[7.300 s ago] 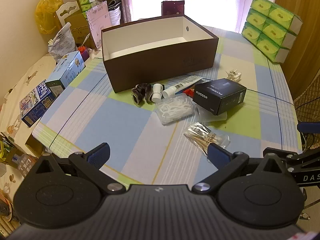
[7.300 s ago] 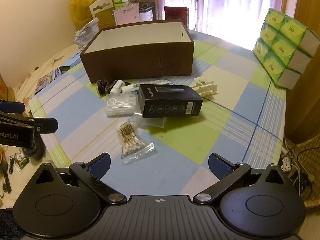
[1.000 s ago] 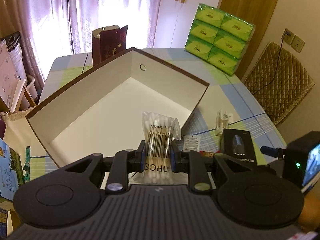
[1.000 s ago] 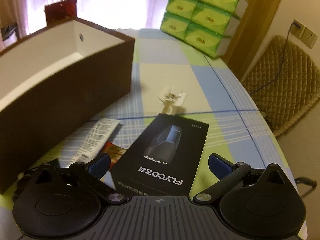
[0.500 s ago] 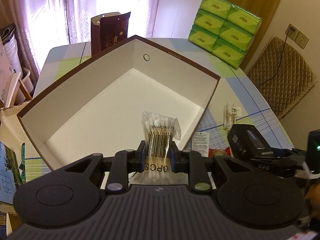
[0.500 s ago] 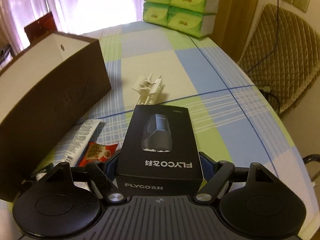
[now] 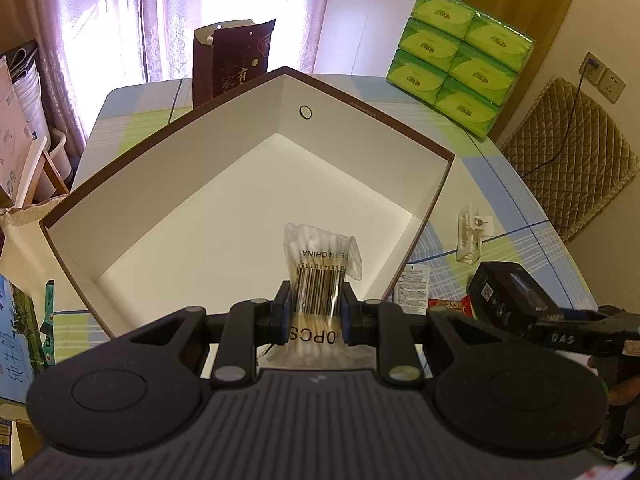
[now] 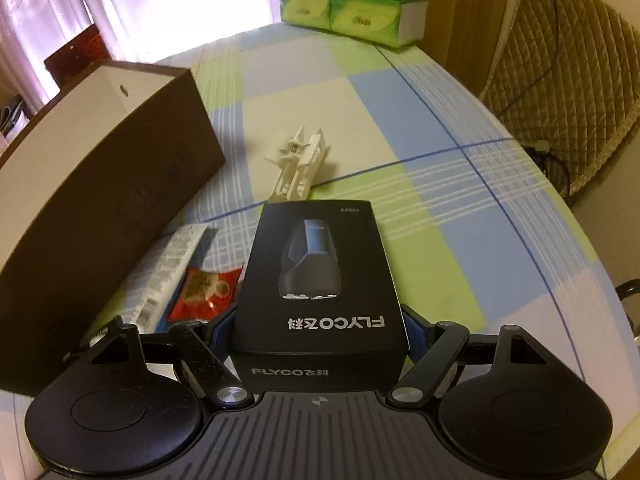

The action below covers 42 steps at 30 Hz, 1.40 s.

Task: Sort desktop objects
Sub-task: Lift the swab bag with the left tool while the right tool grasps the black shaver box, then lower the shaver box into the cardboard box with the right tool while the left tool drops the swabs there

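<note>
The left gripper (image 7: 316, 312) pinched a bag of cotton swabs (image 7: 320, 276) over the open brown box (image 7: 248, 184), probably to drop it inside. The right gripper (image 8: 318, 330), its jaws just closed, clamped the black shaver box (image 8: 318, 276) by its sides above the checked tablecloth (image 8: 460, 208).
</note>
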Available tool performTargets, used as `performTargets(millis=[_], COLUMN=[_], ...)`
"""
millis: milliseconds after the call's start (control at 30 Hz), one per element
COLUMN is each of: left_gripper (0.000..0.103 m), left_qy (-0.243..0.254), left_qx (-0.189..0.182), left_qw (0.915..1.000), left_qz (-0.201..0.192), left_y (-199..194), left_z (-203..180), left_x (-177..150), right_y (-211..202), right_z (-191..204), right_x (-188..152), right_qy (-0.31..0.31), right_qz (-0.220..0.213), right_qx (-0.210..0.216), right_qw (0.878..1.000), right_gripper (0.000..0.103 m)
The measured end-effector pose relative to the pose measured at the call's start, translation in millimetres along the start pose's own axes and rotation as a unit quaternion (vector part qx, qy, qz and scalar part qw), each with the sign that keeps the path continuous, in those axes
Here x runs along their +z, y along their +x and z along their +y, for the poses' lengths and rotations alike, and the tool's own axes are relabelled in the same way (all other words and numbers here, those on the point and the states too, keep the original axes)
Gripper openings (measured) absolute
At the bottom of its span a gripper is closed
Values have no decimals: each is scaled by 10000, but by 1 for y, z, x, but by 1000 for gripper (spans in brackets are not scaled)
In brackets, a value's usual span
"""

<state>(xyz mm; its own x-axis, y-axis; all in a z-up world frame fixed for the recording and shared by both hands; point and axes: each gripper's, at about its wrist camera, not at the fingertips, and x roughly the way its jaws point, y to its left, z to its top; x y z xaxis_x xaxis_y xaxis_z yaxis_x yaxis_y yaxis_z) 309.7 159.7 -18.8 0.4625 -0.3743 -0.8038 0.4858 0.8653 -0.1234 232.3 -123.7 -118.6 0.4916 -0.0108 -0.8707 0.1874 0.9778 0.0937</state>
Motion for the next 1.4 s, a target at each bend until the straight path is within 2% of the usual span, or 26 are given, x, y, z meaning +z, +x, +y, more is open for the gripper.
performTargets(millis=[67,133,300,367,433,633,800,967,1167,1400], left_gripper=[18,18,19,19,19,19,19,19,19,19], left_qy=[-2,-4,4,5,3,-38,-73,-83,-131,-316], left_qx=[22,40,37,53,90,203,246,272,333,501], left_qw=[10000,10000,10000,10000,9999,9998,9997,9996,9993,9980], left_qz=[26,46,35,47,56,41,47,2,-108,-201], left_y=[1,2,3,5,6,8,9,8,1,-6], left_z=[0,0,-3,-3,-2,4,6,6,10,25], left_x=[-1,-1,-1,0,0,2,3,6,9,12], right_y=[3,8,29,37,42,27,-7,-38,-60,-52], right_z=[2,5,17,19,20,13,19,40,84,147], right_x=[10,20,33,34,31,31,42,58,76,88], right_qy=[-64,-162,-420,-495,-568,-541,-470,-607,-1034,-1658], right_qz=[73,75,258,379,442,173,-260,-666,-996,-1140], right_qx=[79,11,-197,-290,-358,-279,130,636,1379,2012], right_qw=[9999,9998,9986,9976,9968,9980,9985,9939,9800,9587], right_gripper=[89,96,96,91,76,76,76,76,76,76])
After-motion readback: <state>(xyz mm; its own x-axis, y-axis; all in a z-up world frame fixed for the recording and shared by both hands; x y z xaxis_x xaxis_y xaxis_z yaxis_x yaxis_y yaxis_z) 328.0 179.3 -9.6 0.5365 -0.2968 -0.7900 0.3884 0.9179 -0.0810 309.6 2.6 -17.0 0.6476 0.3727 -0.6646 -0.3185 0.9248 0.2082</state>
